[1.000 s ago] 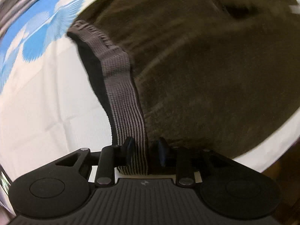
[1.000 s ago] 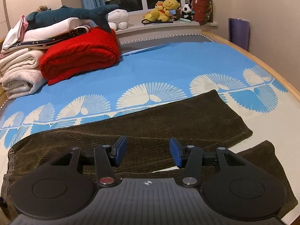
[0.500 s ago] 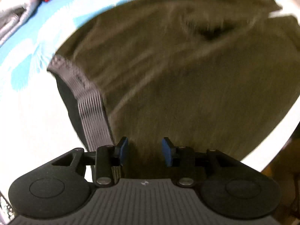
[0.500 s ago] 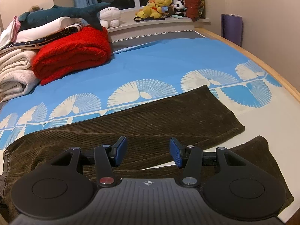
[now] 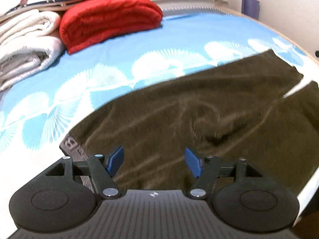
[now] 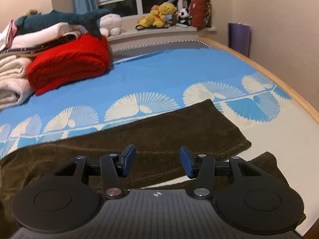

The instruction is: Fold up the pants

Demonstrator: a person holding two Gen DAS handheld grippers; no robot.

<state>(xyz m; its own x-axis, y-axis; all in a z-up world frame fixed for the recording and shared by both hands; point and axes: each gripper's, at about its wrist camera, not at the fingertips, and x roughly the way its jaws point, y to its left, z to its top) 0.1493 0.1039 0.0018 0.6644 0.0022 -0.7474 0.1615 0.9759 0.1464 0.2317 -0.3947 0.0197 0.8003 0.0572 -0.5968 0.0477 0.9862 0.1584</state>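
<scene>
Dark brown corduroy pants [image 5: 199, 115] lie spread across the bed, waist to the left and two legs running right. Their grey elastic waistband [image 5: 70, 146] shows just left of my left gripper [image 5: 154, 162], which hovers above the waist area with its jaws opening and nothing between the blue pads. In the right wrist view the pants [image 6: 159, 137] stretch across the bed, the far leg ending at a hem [image 6: 235, 139]. My right gripper [image 6: 157, 161] hangs open over the gap between the two legs, holding nothing.
The bed has a blue sheet with white fan shapes [image 6: 159, 75]. A folded red blanket [image 6: 69, 63] and pale folded blankets [image 5: 26, 45] stack at the far left, a plush shark [image 6: 59, 19] on top. Soft toys [image 6: 161, 15] line the windowsill. The bed's wooden edge [image 6: 279, 79] curves at right.
My left gripper let go of the waistband, its jaws spread wide, and it rose and tipped up so the far bed came into view. The right gripper hardly moved.
</scene>
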